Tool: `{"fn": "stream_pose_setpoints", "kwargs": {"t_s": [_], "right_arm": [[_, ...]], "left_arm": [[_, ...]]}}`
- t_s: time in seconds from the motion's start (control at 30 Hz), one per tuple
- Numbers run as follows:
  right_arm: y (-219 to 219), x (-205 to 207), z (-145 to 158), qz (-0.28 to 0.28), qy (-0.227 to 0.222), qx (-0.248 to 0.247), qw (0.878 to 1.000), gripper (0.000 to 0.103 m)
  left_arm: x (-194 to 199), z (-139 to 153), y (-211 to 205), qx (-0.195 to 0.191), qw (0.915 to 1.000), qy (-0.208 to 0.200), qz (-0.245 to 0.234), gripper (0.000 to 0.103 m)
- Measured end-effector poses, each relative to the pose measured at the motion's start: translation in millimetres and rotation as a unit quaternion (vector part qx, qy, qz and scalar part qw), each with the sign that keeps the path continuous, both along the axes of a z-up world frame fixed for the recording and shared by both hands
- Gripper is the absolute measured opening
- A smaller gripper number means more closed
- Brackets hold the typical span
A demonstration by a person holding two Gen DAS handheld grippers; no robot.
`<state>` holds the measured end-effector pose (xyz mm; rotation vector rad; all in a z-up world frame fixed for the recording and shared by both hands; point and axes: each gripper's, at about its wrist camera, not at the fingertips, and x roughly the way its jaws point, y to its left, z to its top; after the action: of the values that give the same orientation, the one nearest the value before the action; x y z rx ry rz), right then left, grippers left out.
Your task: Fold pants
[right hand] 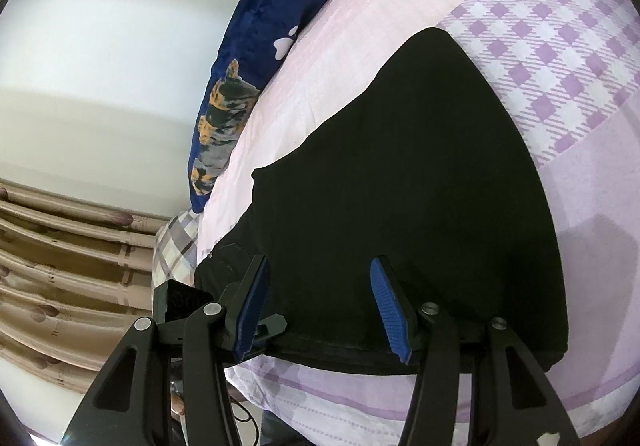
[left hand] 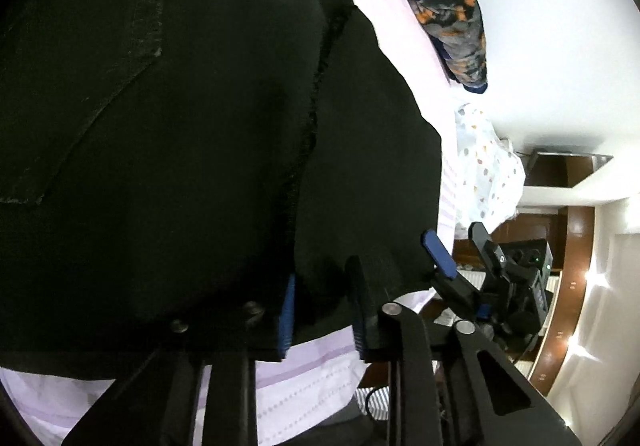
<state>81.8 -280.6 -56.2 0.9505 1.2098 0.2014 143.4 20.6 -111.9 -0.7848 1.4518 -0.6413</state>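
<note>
Black pants [right hand: 400, 174] lie on the bed [right hand: 560, 86], looks partly folded, more folds probably left. Left gripper [left hand: 324, 310] jaws pinch the fabric edge; right gripper [right hand: 320, 306] jaws gape, grabbing nothing.

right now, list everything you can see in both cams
pants: one, black, spread on the bed, near edge between both grippers' fingers
bedsheet: one, pink and purple check, under the pants
blanket: one, navy with orange dog print, along the bed's far edge
spotted cloth: one, white with coloured dots, at the bed's edge in the left view
checked cloth: one, grey and white, beside the bed in the right view
curtain: one, beige, lower left of the right view
left gripper: black with blue pads, fabric between its fingers
right gripper: black with blue pads, open over the pants' edge
</note>
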Motion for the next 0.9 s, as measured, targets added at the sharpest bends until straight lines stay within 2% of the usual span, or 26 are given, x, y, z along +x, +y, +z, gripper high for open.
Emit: {"fn": "stream_pose_setpoints", "kwargs": {"t_s": [0.03, 0.1, 0.27, 0.37, 0.5, 0.6, 0.67, 0.73, 0.83, 0.9], "right_arm": [[0, 0, 0, 0.000, 0.000, 0.000, 1.000, 0.051], [0, -1, 0, 0.001, 0.001, -0.005, 1.000, 0.051], [3, -2, 5, 0.000, 0.001, -0.035, 0.999, 0.051], [3, -2, 1, -0.001, 0.007, -0.040, 0.999, 0.049], [7, -2, -6, 0.007, 0.024, -0.054, 0.998, 0.049], [11, 0, -7, 0.017, 0.030, -0.069, 0.997, 0.048], [15, 4, -4, 0.030, 0.030, -0.084, 0.996, 0.049], [15, 14, 2, 0.040, 0.021, -0.116, 0.992, 0.051], [11, 35, 12, 0.053, -0.005, -0.173, 0.983, 0.051], [8, 53, 15, 0.061, -0.014, -0.224, 0.973, 0.051]], "left_arm": [[0, 0, -1, 0.006, 1.0000, 0.001, 0.004, 0.010], [-3, 3, -3, 0.028, 0.9995, -0.008, 0.010, 0.007], [-16, 27, -11, 0.083, 0.9941, -0.069, 0.010, 0.006], [-19, 24, -10, 0.095, 0.9928, -0.073, 0.005, 0.006], [-18, 14, -7, 0.093, 0.9936, -0.065, 0.007, 0.006], [-18, 21, -13, 0.117, 0.9892, -0.088, -0.011, 0.007], [-19, 27, -17, 0.137, 0.9841, -0.111, -0.020, 0.009], [-20, 33, -20, 0.159, 0.9782, -0.131, -0.023, 0.015], [-22, 43, -20, 0.198, 0.9658, -0.167, -0.019, 0.020], [-25, 49, -23, 0.226, 0.9539, -0.196, -0.023, 0.022]]}}
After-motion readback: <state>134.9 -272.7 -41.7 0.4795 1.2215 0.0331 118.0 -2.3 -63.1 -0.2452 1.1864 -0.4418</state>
